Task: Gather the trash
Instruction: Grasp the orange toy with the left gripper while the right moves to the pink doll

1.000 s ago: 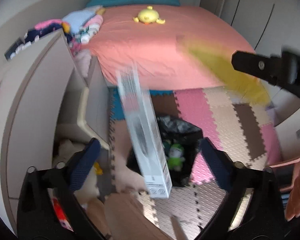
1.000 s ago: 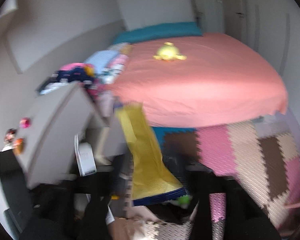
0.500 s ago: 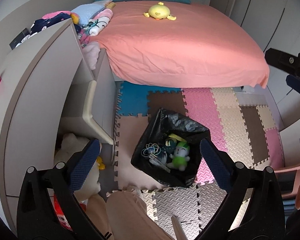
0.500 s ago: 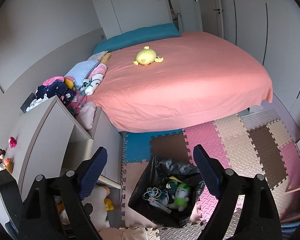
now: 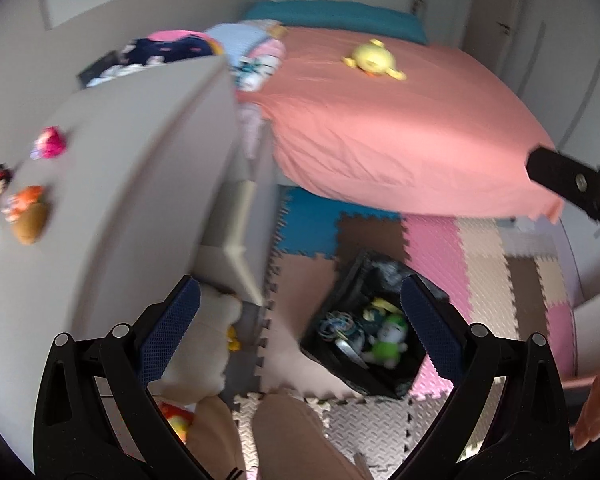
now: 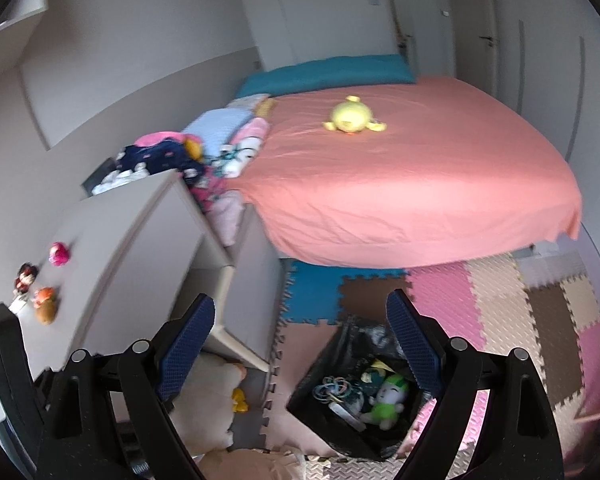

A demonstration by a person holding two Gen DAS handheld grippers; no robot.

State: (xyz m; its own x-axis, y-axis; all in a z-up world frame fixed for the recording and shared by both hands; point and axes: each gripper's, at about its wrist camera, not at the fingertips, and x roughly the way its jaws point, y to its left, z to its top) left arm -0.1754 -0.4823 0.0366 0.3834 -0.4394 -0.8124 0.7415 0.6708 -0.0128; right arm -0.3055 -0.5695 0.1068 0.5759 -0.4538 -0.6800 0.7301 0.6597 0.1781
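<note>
Both the left gripper [image 5: 296, 328] and the right gripper [image 6: 300, 344] are spread and empty above the black trash bag [image 6: 364, 396] on the foam mat [image 6: 496, 312]; next, I judge, they must find another piece.

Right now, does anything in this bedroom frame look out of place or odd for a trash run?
Yes. A green and white plush toy lies inside the black trash bag on the foam floor mat, beside tangled cords. It looks like a toy, not rubbish. Both grippers are open and empty.
</note>
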